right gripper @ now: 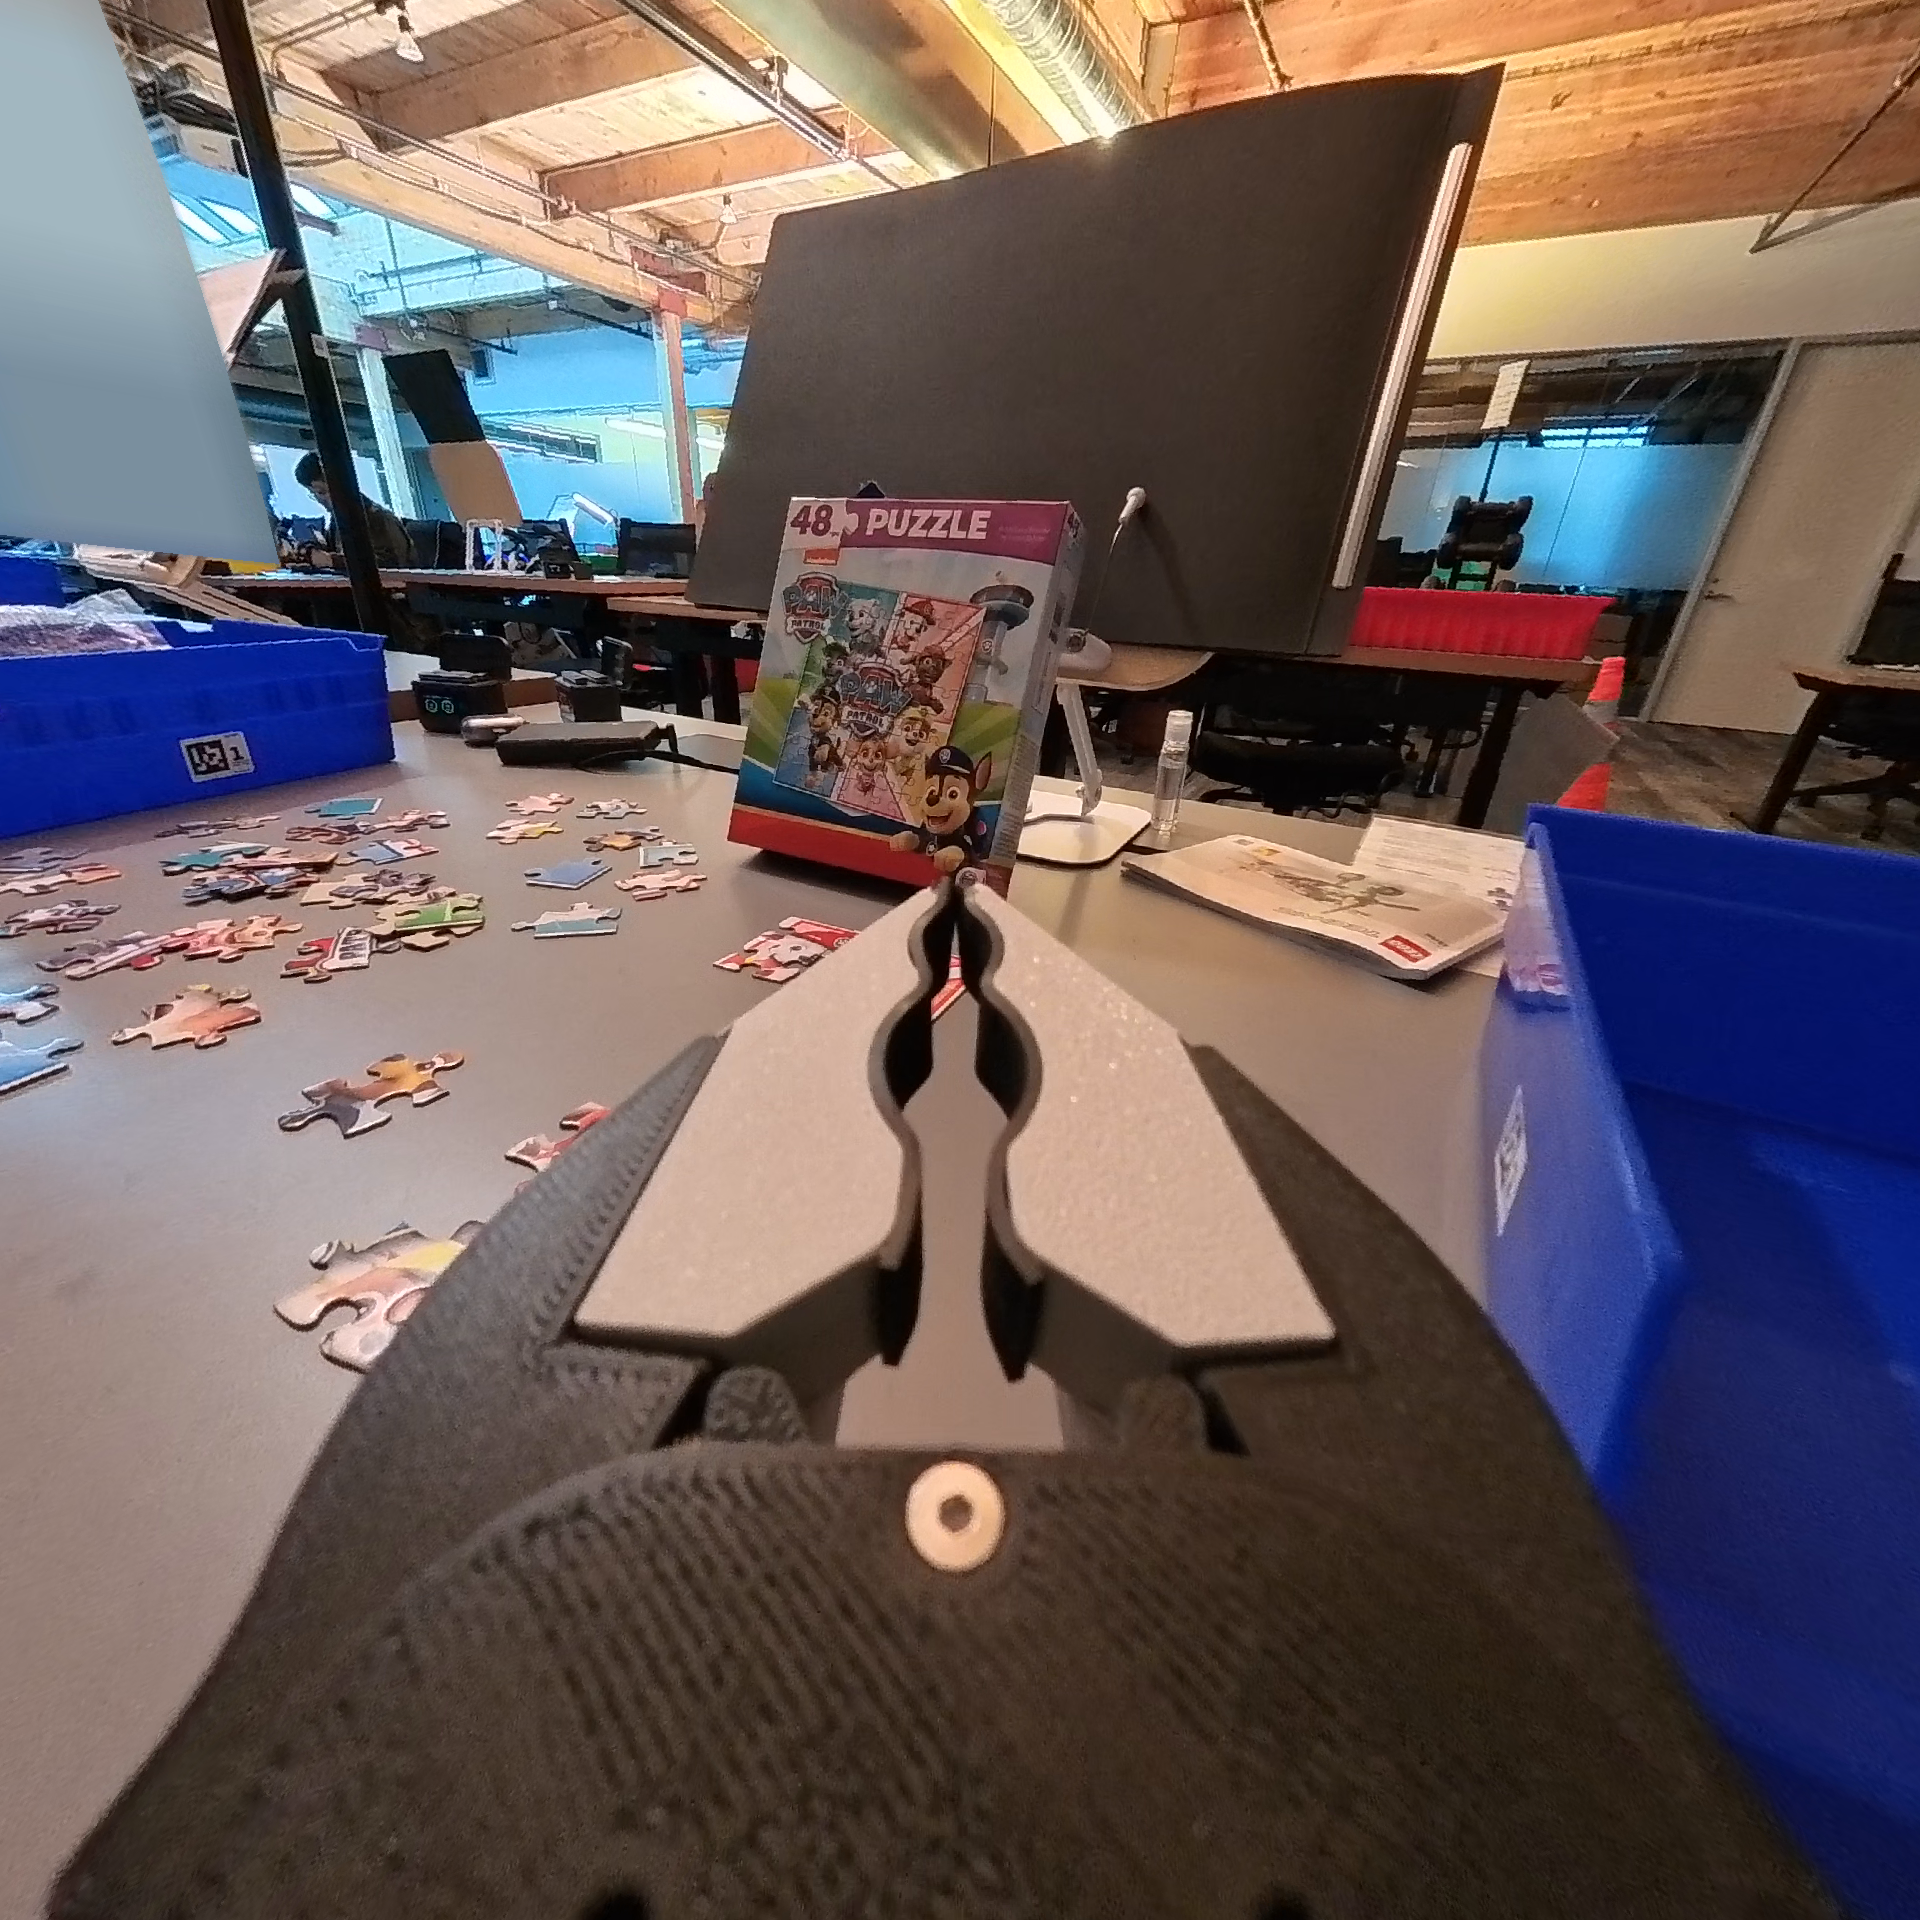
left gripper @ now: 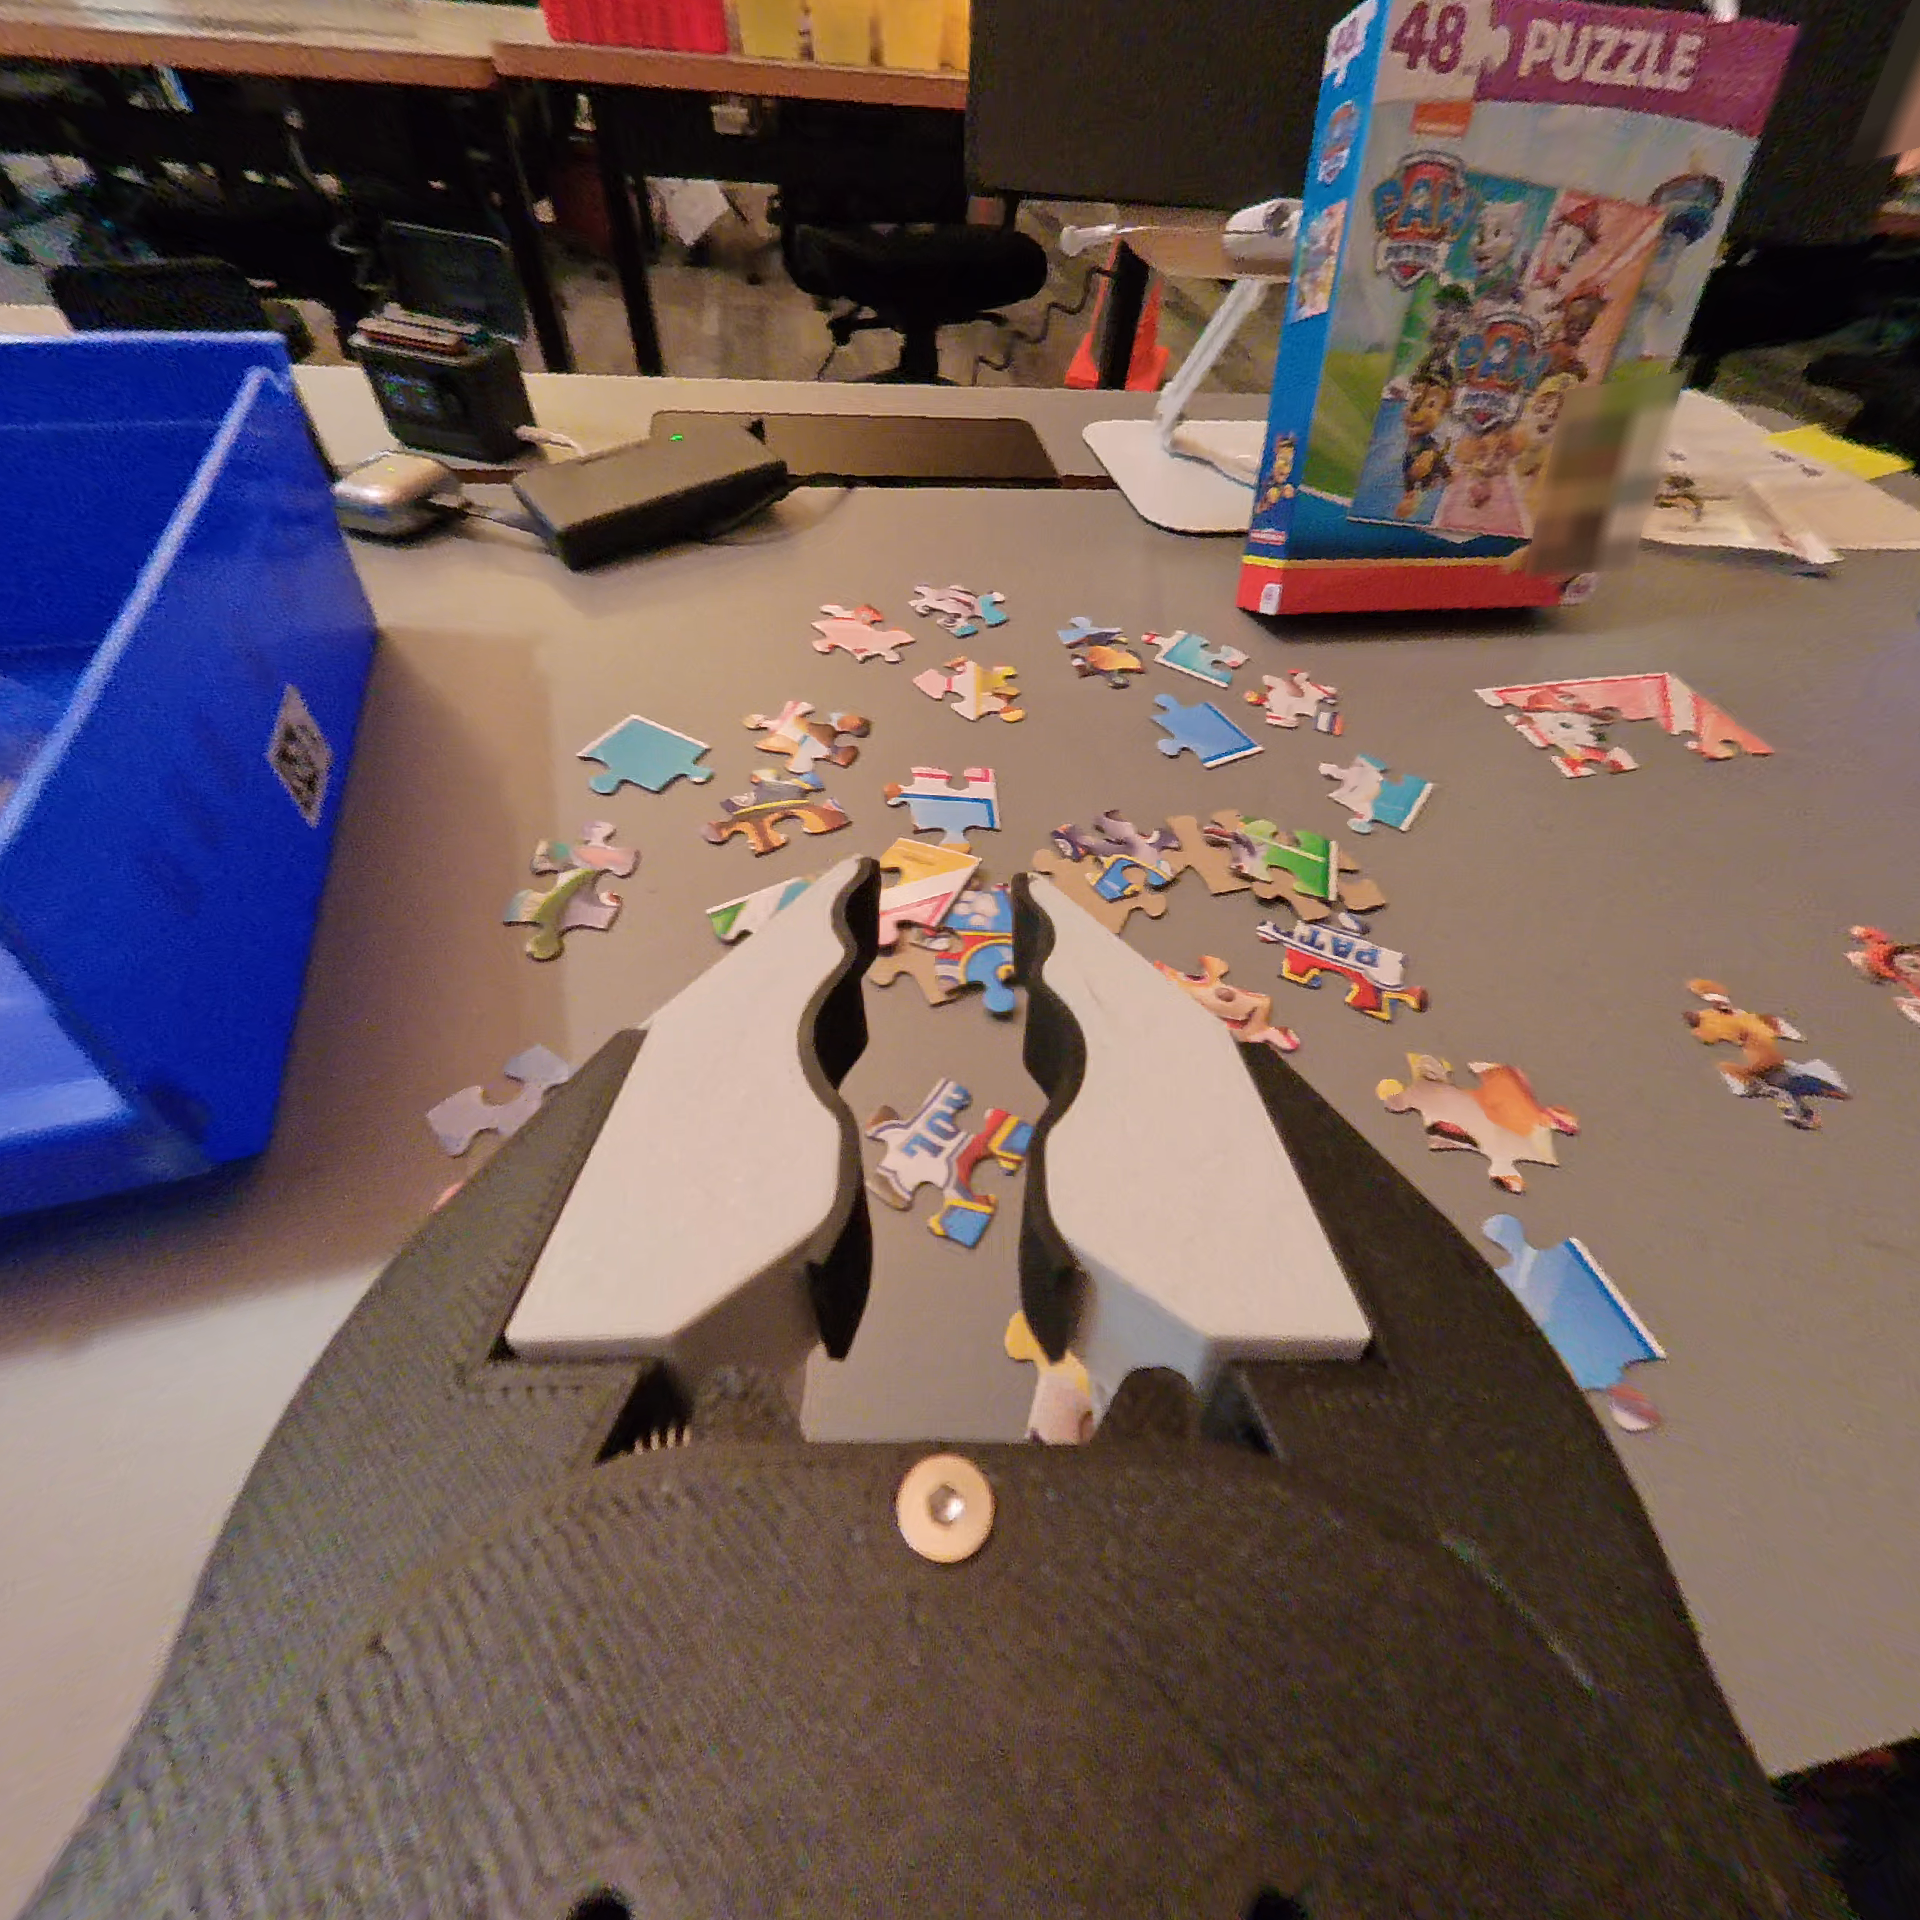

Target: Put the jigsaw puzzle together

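While fingers parted over loose puzzle pieces (left gripper: pixel 951 940), left hand-held gripper (left gripper: pixel 945 883) bare; right hand-held gripper (right gripper: pixel 954 896) closed; printed puzzle box (right gripper: pixel 899 696)

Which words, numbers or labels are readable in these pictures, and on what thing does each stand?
I do not copy writing; these things bear it:
Puzzle box: large print on its top band.
Blue bin near the pieces: white code sticker.
Booklet: small print, too small to read.
One puzzle piece: letter fragments.

Exposed wooden ceiling beams (right gripper: pixel 582 135), glass partitions (right gripper: pixel 1621 457), rows of desks (right gripper: pixel 665 608), possibly an office chair (left gripper: pixel 914 281).
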Motion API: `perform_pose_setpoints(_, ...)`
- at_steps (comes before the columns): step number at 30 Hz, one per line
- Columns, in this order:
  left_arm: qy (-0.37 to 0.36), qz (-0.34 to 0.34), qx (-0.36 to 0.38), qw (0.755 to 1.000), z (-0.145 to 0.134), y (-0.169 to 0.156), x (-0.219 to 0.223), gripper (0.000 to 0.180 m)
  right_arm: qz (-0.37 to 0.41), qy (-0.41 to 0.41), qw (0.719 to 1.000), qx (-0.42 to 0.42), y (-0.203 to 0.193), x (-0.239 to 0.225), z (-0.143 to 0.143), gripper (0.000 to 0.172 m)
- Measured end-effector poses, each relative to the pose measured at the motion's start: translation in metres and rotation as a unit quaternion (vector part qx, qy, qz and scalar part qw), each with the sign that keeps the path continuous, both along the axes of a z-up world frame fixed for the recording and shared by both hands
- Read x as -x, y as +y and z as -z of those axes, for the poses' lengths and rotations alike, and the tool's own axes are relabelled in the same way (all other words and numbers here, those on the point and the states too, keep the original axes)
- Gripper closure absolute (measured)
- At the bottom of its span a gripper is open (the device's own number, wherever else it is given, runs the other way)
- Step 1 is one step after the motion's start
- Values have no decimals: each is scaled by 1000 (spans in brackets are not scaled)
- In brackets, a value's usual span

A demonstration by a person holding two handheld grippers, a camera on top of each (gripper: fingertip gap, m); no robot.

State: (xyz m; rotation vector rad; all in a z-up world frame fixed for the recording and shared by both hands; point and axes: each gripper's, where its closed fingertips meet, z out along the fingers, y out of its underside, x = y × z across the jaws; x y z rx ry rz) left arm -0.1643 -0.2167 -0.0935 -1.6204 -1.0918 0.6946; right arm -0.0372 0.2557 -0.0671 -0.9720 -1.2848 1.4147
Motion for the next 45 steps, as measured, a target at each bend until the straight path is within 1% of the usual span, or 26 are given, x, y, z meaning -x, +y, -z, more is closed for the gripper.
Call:
perform_pose_setpoints(2, -5, 8, -15, 1000, 2, 2, 0, 158, 1, 1, 1000, 0, 0, 0, 0, 172)
perform_pose_setpoints(15, -9, 27, -31, 999, 1, 10, -3, 158, 0, 3, 1000, 0, 0, -1, -1, 172)
perform_pose_setpoints(18, -10, 26, -24, 999, 3, 12, -2, 158, 0, 3, 1000, 1, 0, -1, -1, 172)
perform_pose_setpoints(23, -5, 20, 15, 1000, 7, 14, -1, 158, 0, 3, 1000, 1, 0, -1, -1, 172)
perform_pose_setpoints(26, -6, 20, 25, 999, 9, 16, -1, 158, 0, 3, 1000, 0, 0, -1, -1, 172)
perform_pose_setpoints(36, -17, 32, 16, 999, 14, 22, -1, 158, 1, -1, 1000, -3, -1, 0, 0, 172)
perform_pose_setpoints(40, -22, 35, 14, 999, 16, 23, -1, 157, 25, -8, 1000, -8, 1, 3, 2, 172)
perform_pose_setpoints(41, -24, 35, 12, 999, 17, 23, -1, 157, 29, -12, 999, 10, 0, 5, 0, 172)
perform_pose_setpoints(43, -27, 34, 9, 999, 18, 21, 0, 157, -11, -13, 999, 48, -22, 11, -14, 172)
perform_pose_setpoints(45, -27, 28, 6, 999, 18, 16, 1, 157, -55, -17, 997, 43, -50, 23, -31, 168)
